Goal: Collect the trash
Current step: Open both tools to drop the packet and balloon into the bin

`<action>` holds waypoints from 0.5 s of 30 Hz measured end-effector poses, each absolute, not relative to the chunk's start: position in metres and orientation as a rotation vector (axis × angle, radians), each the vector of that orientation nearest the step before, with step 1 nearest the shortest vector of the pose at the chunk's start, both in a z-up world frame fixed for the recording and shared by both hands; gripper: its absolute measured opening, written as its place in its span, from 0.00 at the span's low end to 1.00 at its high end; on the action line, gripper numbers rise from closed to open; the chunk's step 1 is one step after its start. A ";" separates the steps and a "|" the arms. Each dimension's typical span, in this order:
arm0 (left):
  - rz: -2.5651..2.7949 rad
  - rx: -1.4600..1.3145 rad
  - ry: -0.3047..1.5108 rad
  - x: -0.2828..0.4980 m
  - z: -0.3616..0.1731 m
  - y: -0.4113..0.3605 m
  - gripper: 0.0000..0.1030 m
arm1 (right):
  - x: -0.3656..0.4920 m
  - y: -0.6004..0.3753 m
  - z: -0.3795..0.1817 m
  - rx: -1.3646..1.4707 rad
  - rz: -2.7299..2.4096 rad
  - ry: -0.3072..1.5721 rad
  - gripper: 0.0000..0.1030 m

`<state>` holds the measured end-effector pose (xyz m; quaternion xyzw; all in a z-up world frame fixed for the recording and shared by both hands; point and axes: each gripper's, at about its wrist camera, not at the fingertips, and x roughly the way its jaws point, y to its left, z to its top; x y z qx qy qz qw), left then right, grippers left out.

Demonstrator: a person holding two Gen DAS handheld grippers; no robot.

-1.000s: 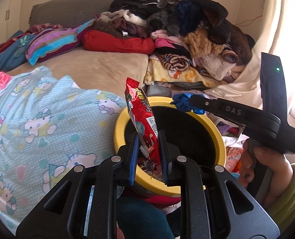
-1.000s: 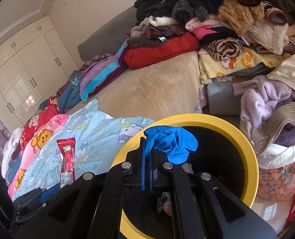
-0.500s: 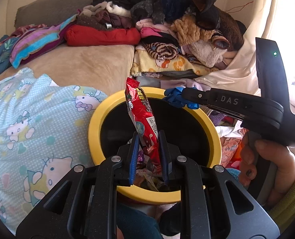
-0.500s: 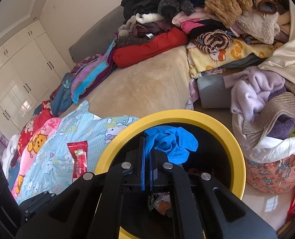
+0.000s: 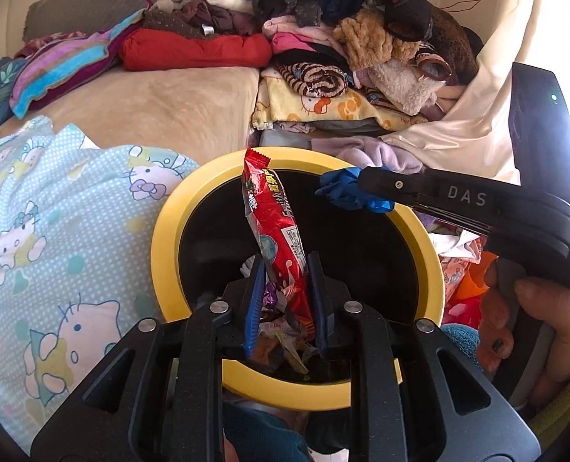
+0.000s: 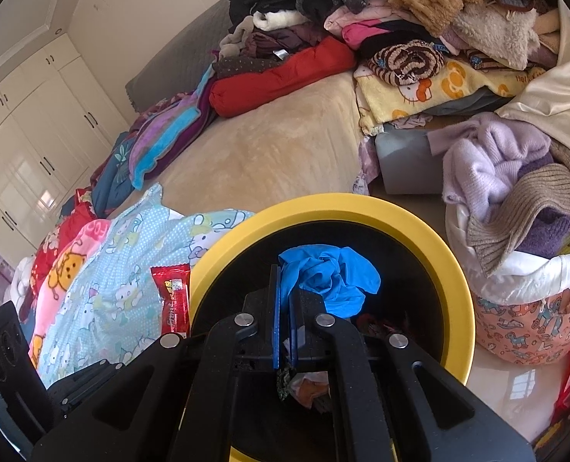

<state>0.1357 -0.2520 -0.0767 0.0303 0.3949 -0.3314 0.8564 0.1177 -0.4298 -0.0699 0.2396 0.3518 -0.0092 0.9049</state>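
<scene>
A round bin with a yellow rim (image 5: 161, 254) and black inside stands just below both grippers, with crumpled trash (image 5: 285, 342) at its bottom. My left gripper (image 5: 285, 269) is shut on the lower end of a red snack wrapper (image 5: 273, 231), which stands upright over the bin's mouth. My right gripper (image 6: 285, 288) is shut on a crumpled blue glove (image 6: 331, 281), held above the bin's rim (image 6: 458, 288). In the left wrist view the right gripper (image 5: 358, 184) reaches in from the right, held by a hand (image 5: 546, 327), with the glove (image 5: 346, 192) at its tip. The wrapper (image 6: 171, 300) also shows at lower left in the right wrist view.
A bed with a beige blanket (image 5: 161, 107) lies behind the bin, with a light blue cartoon quilt (image 5: 54, 231) to its left. Piled clothes (image 5: 361, 38) fill the back. A basket of knitwear (image 6: 523, 308) stands right of the bin. White wardrobes (image 6: 27, 134) line the far left.
Both grippers have come forward and down over the bin, which now looks bigger and more central. The wrapper and the glove are still gripped.
</scene>
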 end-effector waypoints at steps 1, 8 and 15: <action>-0.696 0.062 0.833 0.136 -0.078 -0.253 0.15 | 0.118 -0.430 -0.071 0.496 -0.020 0.729 0.05; -0.691 0.057 0.841 0.138 -0.081 -0.251 0.28 | 0.120 -0.433 -0.076 0.501 -0.030 0.749 0.24; -0.672 0.040 0.837 0.139 -0.078 -0.244 0.53 | 0.119 -0.433 -0.076 0.500 -0.044 0.751 0.37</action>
